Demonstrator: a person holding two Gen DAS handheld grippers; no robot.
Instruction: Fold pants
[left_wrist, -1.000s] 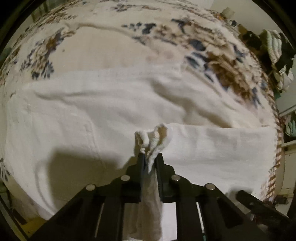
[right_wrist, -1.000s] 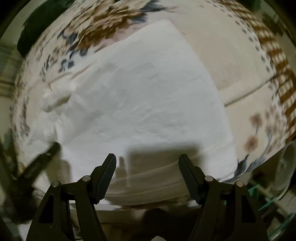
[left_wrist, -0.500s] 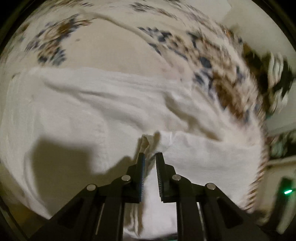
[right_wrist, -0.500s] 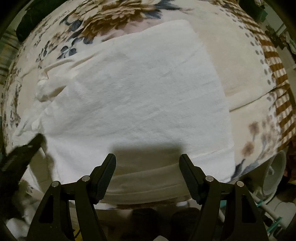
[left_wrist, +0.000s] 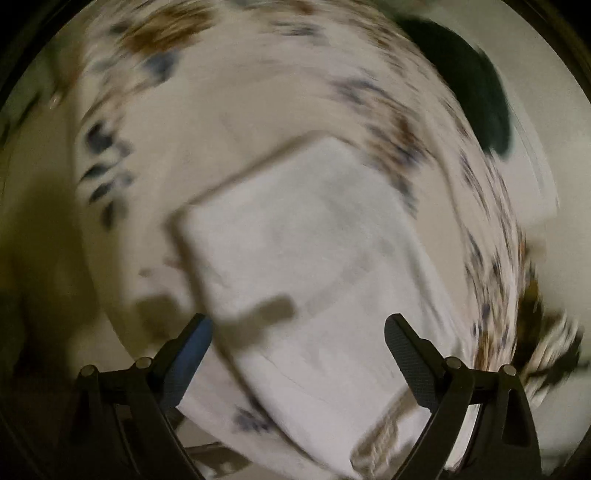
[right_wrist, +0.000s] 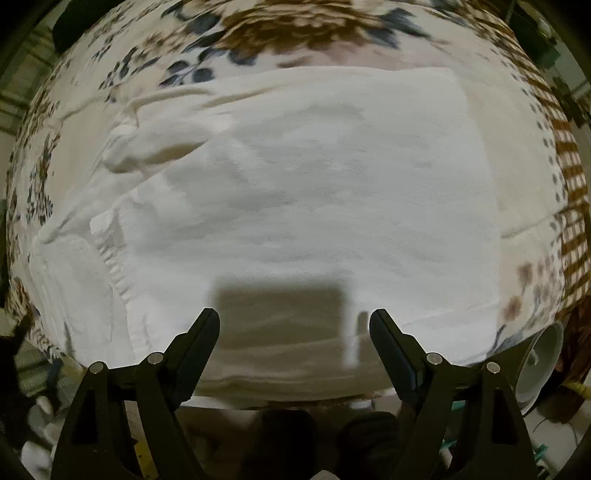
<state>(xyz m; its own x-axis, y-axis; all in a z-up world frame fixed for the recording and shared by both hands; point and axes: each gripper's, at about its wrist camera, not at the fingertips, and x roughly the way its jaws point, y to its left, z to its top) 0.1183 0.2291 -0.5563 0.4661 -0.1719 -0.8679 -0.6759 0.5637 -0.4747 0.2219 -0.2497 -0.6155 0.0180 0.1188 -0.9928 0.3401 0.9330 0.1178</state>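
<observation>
Pants (right_wrist: 306, 206) lie folded into a rectangle mid-frame on floral bed (right_wrist: 295, 29); waistband bunched at left. Left gripper (left_wrist: 297, 354) and right gripper (right_wrist: 294, 339) fingers wide apart, empty. Likely near done.

We've got white pants (right_wrist: 314, 206) here, plain w/ no print, maybe a bit creamier along the near edge. In the blurry left cam the pants (left_wrist: 306, 258) look white too. They're on a cream bedspread (right_wrist: 258, 33) w/ a floral print: brown blooms, blue-grey leaves, plus a brown-and-cream check band (right_wrist: 570, 177) and small grey dots on the right side. Both grippers are black: left gripper (left_wrist: 298, 354) w/ a bluish sheen on one finger, right gripper (right_wrist: 294, 347) w/ silver screw heads. There's a white cup (right_wrist: 539, 365) at the right edge and a dark green thing (left_wrist: 476, 85) beyond the bedspread, can't tell what it is.
</observation>
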